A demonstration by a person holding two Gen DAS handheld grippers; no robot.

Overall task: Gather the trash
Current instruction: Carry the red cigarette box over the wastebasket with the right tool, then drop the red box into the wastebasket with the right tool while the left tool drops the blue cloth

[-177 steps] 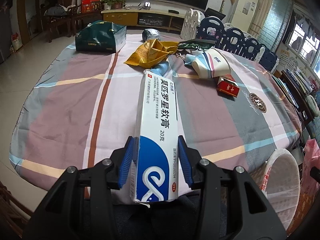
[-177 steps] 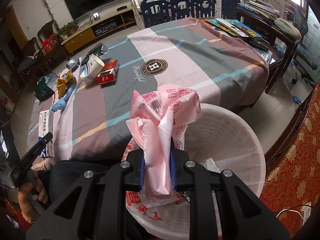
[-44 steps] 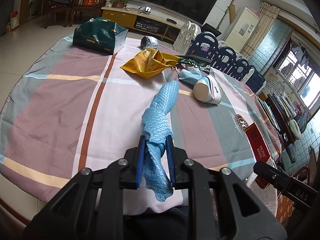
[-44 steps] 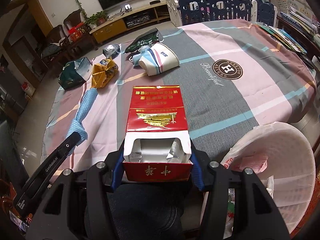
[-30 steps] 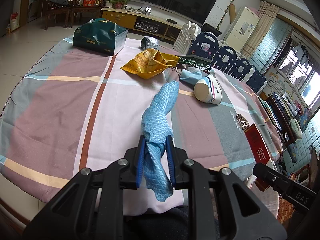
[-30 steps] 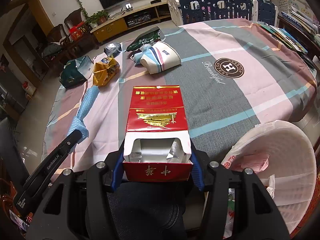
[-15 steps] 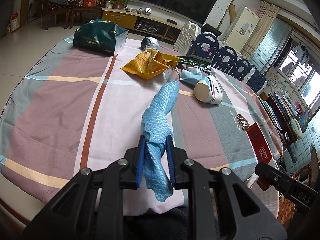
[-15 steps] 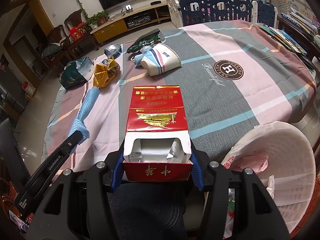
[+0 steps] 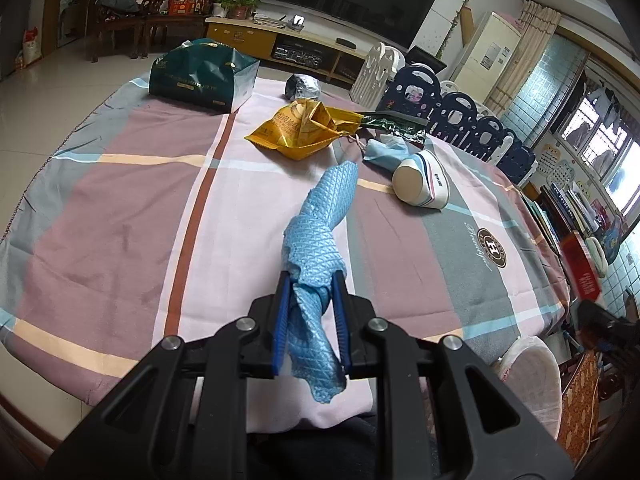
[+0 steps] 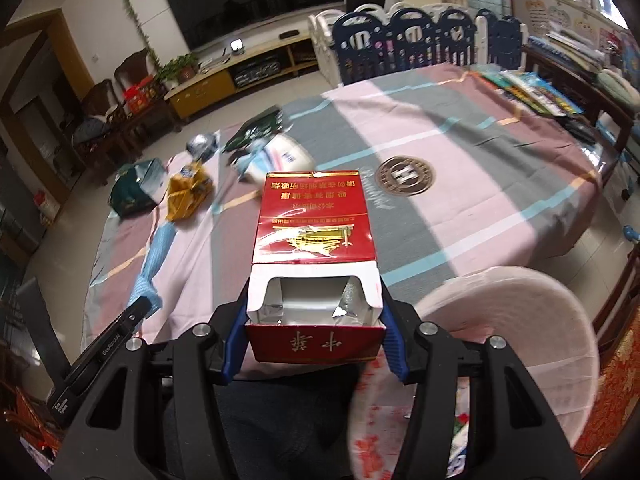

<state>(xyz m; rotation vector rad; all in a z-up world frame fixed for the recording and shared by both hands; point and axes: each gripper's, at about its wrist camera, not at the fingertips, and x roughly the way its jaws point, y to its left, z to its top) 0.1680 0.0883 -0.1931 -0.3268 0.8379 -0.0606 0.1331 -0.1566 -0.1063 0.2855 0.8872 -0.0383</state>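
Note:
My left gripper [image 9: 311, 304] is shut on a twisted light-blue mesh cloth [image 9: 320, 224], which stretches forward over the table's near edge. My right gripper [image 10: 314, 322] is shut on an open, empty red cigarette box [image 10: 314, 236], held above the table's edge beside a white trash basket [image 10: 520, 320]. In the left wrist view the red box [image 9: 580, 268] and the basket [image 9: 532, 364] show at the right. On the table lie a yellow wrapper [image 9: 300, 128], a tipped paper cup [image 9: 420, 186], a blue face mask [image 9: 384, 152] and a dark green wrapper [image 9: 396, 124].
A green paper bag [image 9: 200, 76] and a crumpled foil ball [image 9: 302, 86] lie at the table's far side. Navy and white fence panels [image 10: 420, 36] stand behind the striped tablecloth [image 10: 460, 184]. Books [image 10: 532, 92] lie at the far right. A person's dark-clothed lap sits below both grippers.
My right gripper has lifted and swung with the red box, so the basket now sits lower right and the view is blurred. The left gripper and blue cloth have stayed put.

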